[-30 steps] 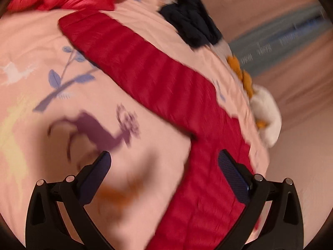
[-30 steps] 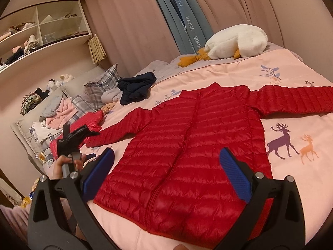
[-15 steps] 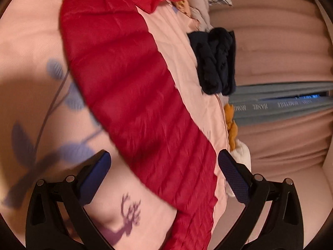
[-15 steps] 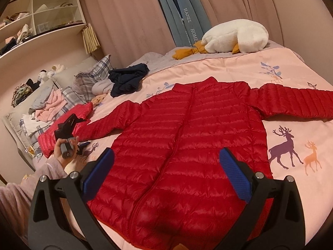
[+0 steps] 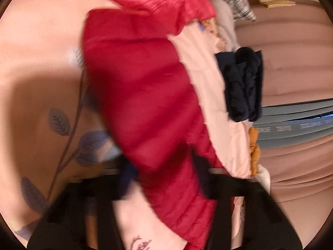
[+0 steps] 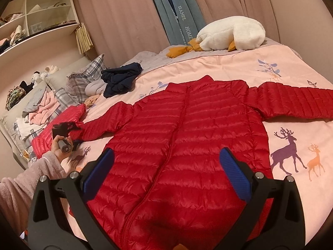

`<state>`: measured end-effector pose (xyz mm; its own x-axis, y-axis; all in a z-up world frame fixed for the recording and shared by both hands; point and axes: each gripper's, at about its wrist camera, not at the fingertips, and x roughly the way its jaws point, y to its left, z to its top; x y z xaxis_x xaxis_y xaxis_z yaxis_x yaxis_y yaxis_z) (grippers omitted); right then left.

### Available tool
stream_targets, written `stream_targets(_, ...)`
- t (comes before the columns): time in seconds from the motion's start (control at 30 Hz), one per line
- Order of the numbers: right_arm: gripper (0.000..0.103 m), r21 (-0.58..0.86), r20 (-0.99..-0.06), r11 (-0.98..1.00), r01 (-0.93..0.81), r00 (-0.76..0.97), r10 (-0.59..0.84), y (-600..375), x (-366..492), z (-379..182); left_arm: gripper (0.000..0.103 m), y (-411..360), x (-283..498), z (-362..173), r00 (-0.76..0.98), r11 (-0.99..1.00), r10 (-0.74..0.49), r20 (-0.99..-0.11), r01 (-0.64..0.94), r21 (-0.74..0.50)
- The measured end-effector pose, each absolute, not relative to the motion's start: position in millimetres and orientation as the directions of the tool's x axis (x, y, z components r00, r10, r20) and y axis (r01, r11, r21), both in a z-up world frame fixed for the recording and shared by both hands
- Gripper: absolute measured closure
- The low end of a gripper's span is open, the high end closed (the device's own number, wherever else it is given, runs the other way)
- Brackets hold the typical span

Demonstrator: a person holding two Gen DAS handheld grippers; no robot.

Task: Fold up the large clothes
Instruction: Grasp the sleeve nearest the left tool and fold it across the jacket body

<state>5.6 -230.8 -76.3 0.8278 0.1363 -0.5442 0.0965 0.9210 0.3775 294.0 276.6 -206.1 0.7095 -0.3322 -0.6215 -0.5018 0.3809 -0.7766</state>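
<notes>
A red quilted puffer jacket (image 6: 187, 137) lies flat, front up, on the pink bedspread (image 6: 291, 62), both sleeves spread out. My right gripper (image 6: 166, 173) is open and empty, hovering over the jacket's lower front. My left gripper (image 6: 66, 133) sits at the end of the jacket's left sleeve (image 6: 108, 120). In the blurred left wrist view the red sleeve (image 5: 137, 95) runs between the fingers (image 5: 127, 177) of the left gripper (image 5: 164, 179), which stand close on both sides of it.
A second red jacket (image 6: 62, 123) lies folded by the left sleeve end. A dark navy garment (image 6: 120, 78), plaid pillows (image 6: 83, 79) and a clothes pile (image 6: 37, 108) are at the bed's left. A white plush goose (image 6: 231, 34) lies at the far edge.
The left gripper moved down along the sleeve toward its cuff and its fingers closed in around the sleeve. The right gripper drifted slightly over the jacket's front, still open.
</notes>
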Motion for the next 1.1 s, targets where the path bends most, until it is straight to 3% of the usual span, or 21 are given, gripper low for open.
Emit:
stream_targets(0.17, 0.002, 0.362, -0.549, 0.926, 0.110, 0.828, 0.116, -231.0, 3.0, -75.1, 0.092, 278.9, 297.9, -206.5, 0.708, 0.406, -0.320, -0.629, -0.498, -0.767)
stream_targets(0.33, 0.002, 0.372, -0.559, 0.918, 0.138, 0.823, 0.102, -238.7, 2.8, -78.3, 0.093, 251.0, 298.6, -160.3, 0.725, 0.587, -0.255, -0.639, -0.410, -0.699)
stream_targets(0.5, 0.002, 0.386, -0.574, 0.909, 0.156, 0.812, 0.105, -242.6, 2.8, -86.2, 0.093, 171.2, 296.6, -83.0, 0.765, 0.845, -0.212, -0.608, -0.169, -0.507)
stream_targets(0.67, 0.002, 0.404, -0.588, 0.896, 0.183, 0.802, 0.102, -251.8, 4.1, -91.9, 0.093, 56.9, 271.2, -34.7, 0.787, 0.960, -0.249, -0.565, 0.122, -0.253)
stream_targets(0.8, 0.002, 0.444, -0.602, 0.870, 0.216, 0.791, 0.111, -271.2, 13.8, -96.8, 0.093, -34.3, 243.1, -41.5, 0.729, 0.935, -0.341, -0.594, 0.326, -0.136)
stream_targets(1.03, 0.002, 0.585, -0.610, 0.762, 0.277, 0.770, 0.188, -325.1, 43.4, -118.6, 0.091, -142.7, 212.3, -103.1, 0.614, 0.875, -0.314, -0.724, 0.483, 0.030)
stream_targets(1.07, 0.002, 0.600, -0.618, 0.743, 0.295, 0.761, 0.197, -333.1, 48.8, -123.3, 0.086, -149.5, 210.1, -111.1, 0.602, 0.871, -0.303, -0.739, 0.489, 0.041)
stream_targets(1.1, 0.002, 0.613, -0.615, 0.734, 0.292, 0.760, 0.211, -336.7, 52.1, -125.7, 0.071, -157.1, 208.2, -119.5, 0.582, 0.865, -0.294, -0.759, 0.499, 0.048)
